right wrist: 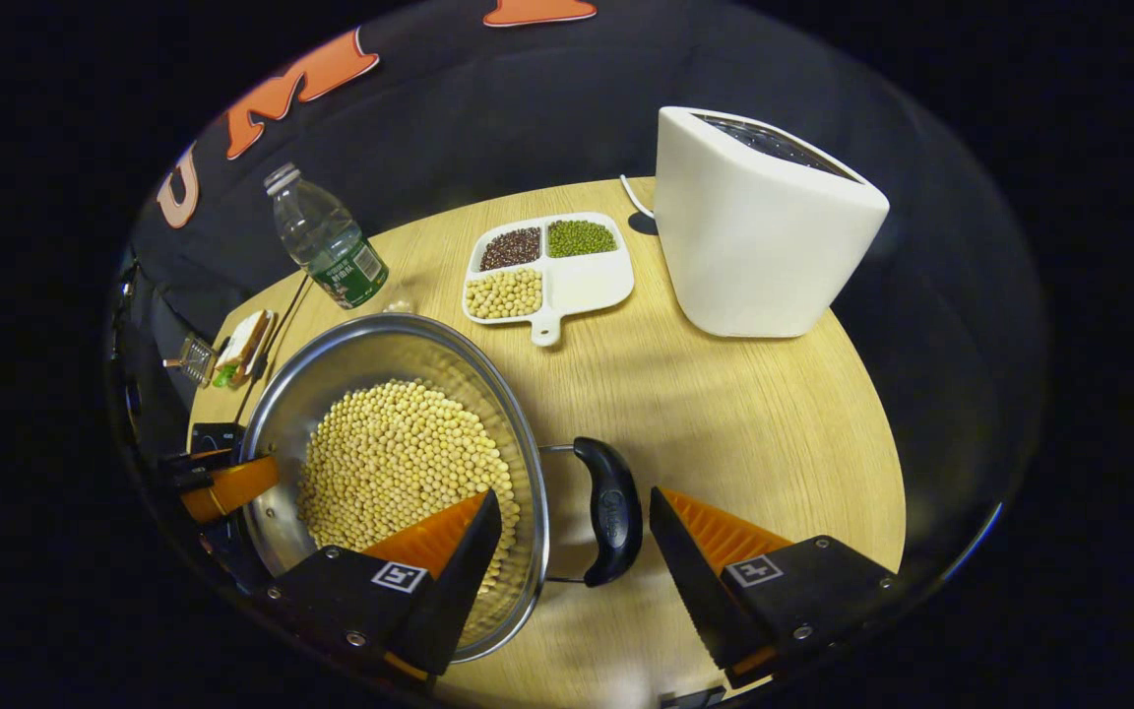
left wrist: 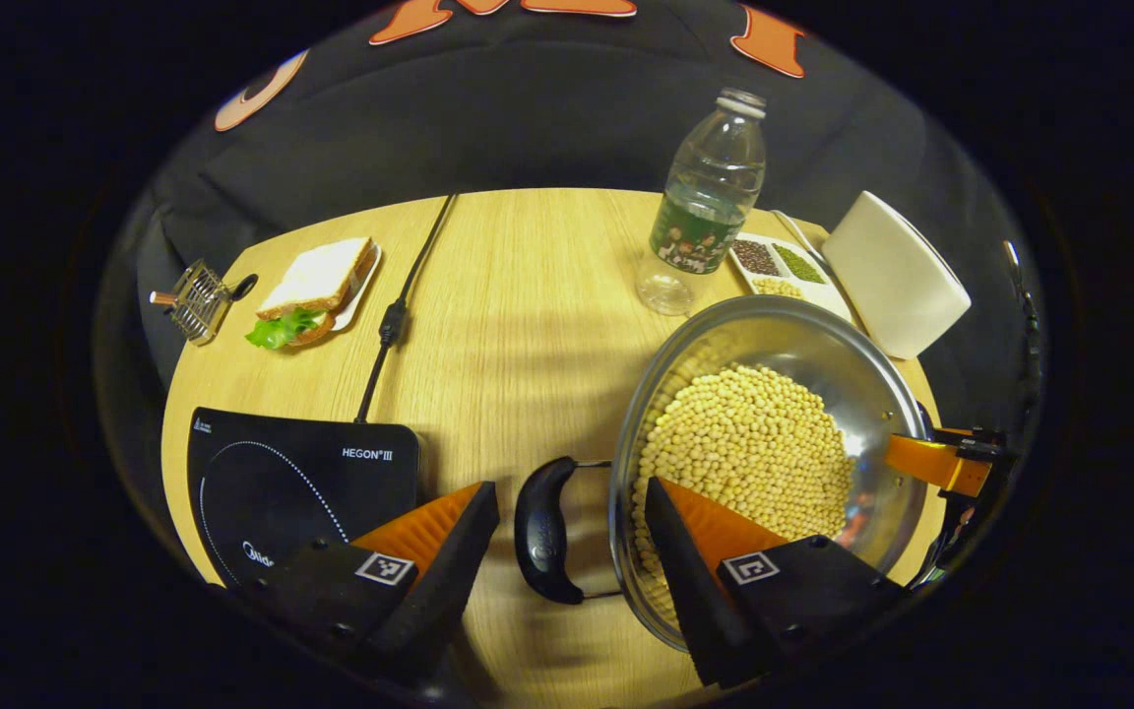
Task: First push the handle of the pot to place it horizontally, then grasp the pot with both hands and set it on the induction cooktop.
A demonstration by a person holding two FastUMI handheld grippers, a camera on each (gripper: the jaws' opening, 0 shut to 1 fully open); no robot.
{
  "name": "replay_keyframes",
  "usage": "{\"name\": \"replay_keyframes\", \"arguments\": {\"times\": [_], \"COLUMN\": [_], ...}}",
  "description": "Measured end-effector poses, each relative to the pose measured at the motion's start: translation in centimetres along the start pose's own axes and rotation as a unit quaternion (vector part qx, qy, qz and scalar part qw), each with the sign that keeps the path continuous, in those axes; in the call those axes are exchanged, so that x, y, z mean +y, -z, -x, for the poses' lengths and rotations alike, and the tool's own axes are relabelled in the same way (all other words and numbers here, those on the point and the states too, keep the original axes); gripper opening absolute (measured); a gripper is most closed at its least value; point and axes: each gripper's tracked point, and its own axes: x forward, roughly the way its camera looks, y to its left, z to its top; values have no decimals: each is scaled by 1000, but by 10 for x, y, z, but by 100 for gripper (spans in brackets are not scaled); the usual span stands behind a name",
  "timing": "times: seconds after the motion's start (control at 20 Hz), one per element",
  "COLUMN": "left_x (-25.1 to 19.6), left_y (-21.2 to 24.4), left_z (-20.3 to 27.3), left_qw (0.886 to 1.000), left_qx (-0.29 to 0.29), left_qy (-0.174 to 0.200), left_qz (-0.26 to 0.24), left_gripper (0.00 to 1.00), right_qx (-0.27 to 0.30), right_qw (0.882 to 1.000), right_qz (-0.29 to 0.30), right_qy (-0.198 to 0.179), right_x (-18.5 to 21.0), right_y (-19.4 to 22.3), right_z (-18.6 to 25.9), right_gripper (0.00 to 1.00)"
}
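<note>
A steel pot (left wrist: pixel 774 453) filled with soybeans (left wrist: pixel 749 448) sits on a round wooden table (left wrist: pixel 518 295). In the left gripper view, the left gripper (left wrist: pixel 567 522) is wide open, its fingers on either side of one black side handle (left wrist: pixel 545 529), gripping nothing; one finger overlaps the pot's rim. The induction cooktop (left wrist: pixel 291 483) lies just to this gripper's left. Ahead stand a water bottle (left wrist: pixel 705 207), a sandwich (left wrist: pixel 316 290) and a white toaster (left wrist: pixel 897 276). In the right gripper view, the right gripper (right wrist: pixel 572 537) is likewise spread open around the pot's opposite handle (right wrist: pixel 611 510), not closed on it. A divided dish of beans (right wrist: pixel 547 266) lies ahead.
</note>
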Motion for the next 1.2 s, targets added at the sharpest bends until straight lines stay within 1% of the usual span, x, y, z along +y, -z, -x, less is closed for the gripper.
{"name": "replay_keyframes", "arguments": {"times": [0.1, 0.15, 0.2, 0.25, 0.3, 0.35, 0.4, 0.5, 0.55, 0.6, 0.65, 0.7, 0.8, 0.95, 1.0, 1.05, 1.2], "left_x": [1, 5, 3, -1, -2, -4, -3, -4, -2, -1, 1, 4, 12, 32, 41, 51, 86], "left_y": [7, 8, 5, 4, 3, 4, 0, -2, -1, -2, 1, -1, -5, -13, -16, -19, -21], "left_z": [-5, -7, -7, -12, -15, -15, -15, -16, -16, -14, -10, -7, 3, 24, 31, 39, 61], "left_qw": [1000, 1000, 1000, 1000, 1000, 1000, 1000, 999, 999, 999, 999, 998, 997, 995, 994, 992, 990], "left_qx": [3, 2, -5, -10, -13, -15, -27, -41, -43, -49, -51, -60, -78, -98, -104, -113, -127], "left_qy": [0, -8, -4, 2, 6, 5, 0, -6, -10, -14, -20, -25, -29, -33, -38, -43, -54], "left_qz": [1, 0, 7, 15, 21, 20, 13, 4, 1, 1, -1, -4, -2, 15, 16, 20, 37], "left_gripper": [96, 94, 90, 88, 84, 80, 73, 72, 72, 71, 70, 69, 69, 68, 69, 69, 69], "right_qx": [-3, -1, 0, 0, -4, -11, -16, -16, -12, -8, -3, -7, -18, -34, -39, -42, -53], "right_qw": [1000, 1000, 1000, 1000, 1000, 1000, 1000, 1000, 1000, 999, 999, 999, 999, 999, 999, 999, 999], "right_qz": [3, 2, 1, 1, 6, 8, 6, -7, -20, -31, -33, -28, -23, -20, -17, -15, -4], "right_qy": [8, 10, 11, 15, 25, 24, 24, 24, 22, 21, 20, 21, 19, 9, 6, 4, -5], "right_x": [0, 0, 2, 1, -1, -2, -3, -2, -1, 0, 3, 5, 5, 0, -1, -2, -3], "right_y": [3, 5, 8, 9, 9, 9, 9, 11, 12, 14, 17, 17, 13, 10, 9, 9, 5], "right_z": [-7, -9, -11, -13, -15, -16, -24, -13, -13, -15, -14, -16, -15, -15, -16, -17, -21], "right_gripper": [93, 88, 86, 83, 80, 75, 72, 69, 61, 64, 60, 58, 58, 57, 53, 57, 57]}}
